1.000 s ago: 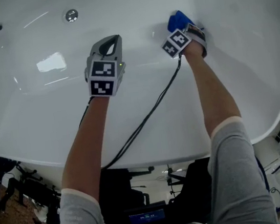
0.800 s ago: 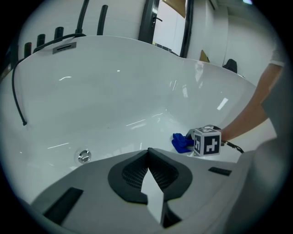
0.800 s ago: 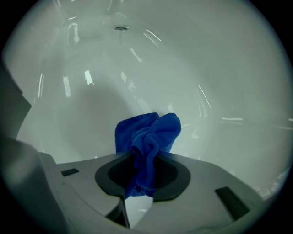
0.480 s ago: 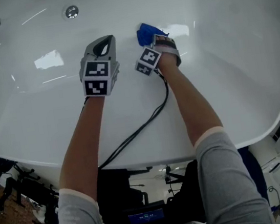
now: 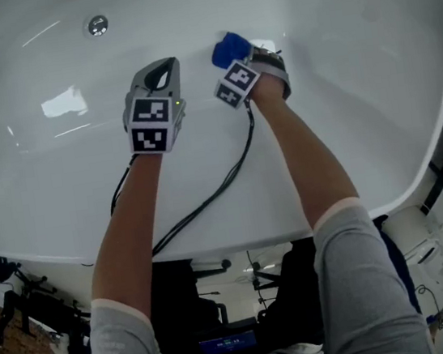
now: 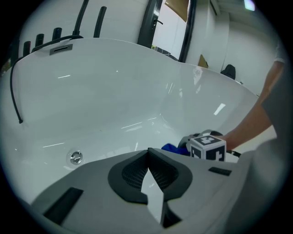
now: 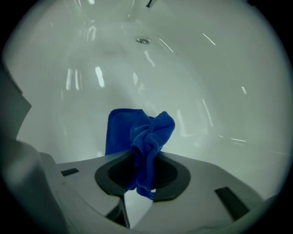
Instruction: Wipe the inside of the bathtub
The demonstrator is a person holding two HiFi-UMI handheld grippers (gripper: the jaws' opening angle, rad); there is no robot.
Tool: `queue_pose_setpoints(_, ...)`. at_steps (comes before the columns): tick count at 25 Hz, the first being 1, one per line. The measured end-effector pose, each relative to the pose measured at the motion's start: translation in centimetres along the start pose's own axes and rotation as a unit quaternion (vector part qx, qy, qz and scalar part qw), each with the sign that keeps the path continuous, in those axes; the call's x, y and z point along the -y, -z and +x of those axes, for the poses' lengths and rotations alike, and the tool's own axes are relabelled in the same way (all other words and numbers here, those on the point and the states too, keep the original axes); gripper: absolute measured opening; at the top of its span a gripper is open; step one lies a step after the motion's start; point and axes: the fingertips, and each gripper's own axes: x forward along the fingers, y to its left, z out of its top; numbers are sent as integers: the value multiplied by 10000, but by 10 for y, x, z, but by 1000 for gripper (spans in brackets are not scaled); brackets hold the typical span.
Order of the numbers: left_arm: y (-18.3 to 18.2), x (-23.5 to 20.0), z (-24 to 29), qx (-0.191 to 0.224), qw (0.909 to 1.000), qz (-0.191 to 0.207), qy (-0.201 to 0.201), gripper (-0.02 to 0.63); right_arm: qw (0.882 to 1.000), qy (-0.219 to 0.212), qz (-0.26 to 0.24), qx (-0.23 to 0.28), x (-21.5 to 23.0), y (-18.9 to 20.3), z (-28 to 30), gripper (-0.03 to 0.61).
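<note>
The white bathtub [image 5: 354,72] fills the head view. My right gripper [image 5: 244,61] is shut on a bunched blue cloth [image 5: 230,49] and points steeply down at the tub's inner wall. In the right gripper view the blue cloth [image 7: 142,137] sticks out past the right gripper [image 7: 144,171] toward the tub's wet surface. Just left of it, my left gripper [image 5: 159,73] is shut with nothing in it. In the left gripper view the left gripper [image 6: 148,157] has its jaw tips meeting, and the blue cloth [image 6: 173,148] peeks out beyond.
The round drain [image 5: 96,24] sits at the tub's far left; the drain [image 6: 75,157] also shows in the left gripper view. A black cable [image 5: 208,198] trails from the grippers over the tub's near rim [image 5: 214,242]. Dark stands [image 5: 27,306] are on the floor below.
My right gripper has carried the blue cloth leftward along the tub wall, ending close beside the left gripper. The left gripper has stayed about where it was.
</note>
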Motion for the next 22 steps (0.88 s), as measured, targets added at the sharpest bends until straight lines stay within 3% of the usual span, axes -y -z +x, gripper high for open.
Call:
queue_pose_setpoints(2, -4, 12, 4, 39, 10000, 13, 69, 1, 9960, 584, -220, -634, 43, 48, 8, 104)
queue_pose_setpoints(5, -7, 27, 13, 53, 9998, 93, 162, 0, 9830, 576, -1026, -1412, 57, 101, 27, 106)
queue_pose_setpoints(7, -5, 34, 17, 23, 9997, 122, 215, 0, 9723, 247, -1611, -1678, 37, 115, 30, 106)
queue_pose_setpoints(9, -3, 38, 20, -11, 9995, 153, 259, 0, 9646, -134, -1875, -1848, 7, 118, 33, 106)
queue_pose_setpoints(15, 1, 53, 20, -30, 9989, 152, 446, 0, 9661, -964, -1527, -1845, -42, 124, 25, 104)
queue_pose_setpoints(22, -16, 77, 28, 127, 9984, 24, 559, 0, 9426, -1973, -1872, -1937, -81, 141, 4, 104)
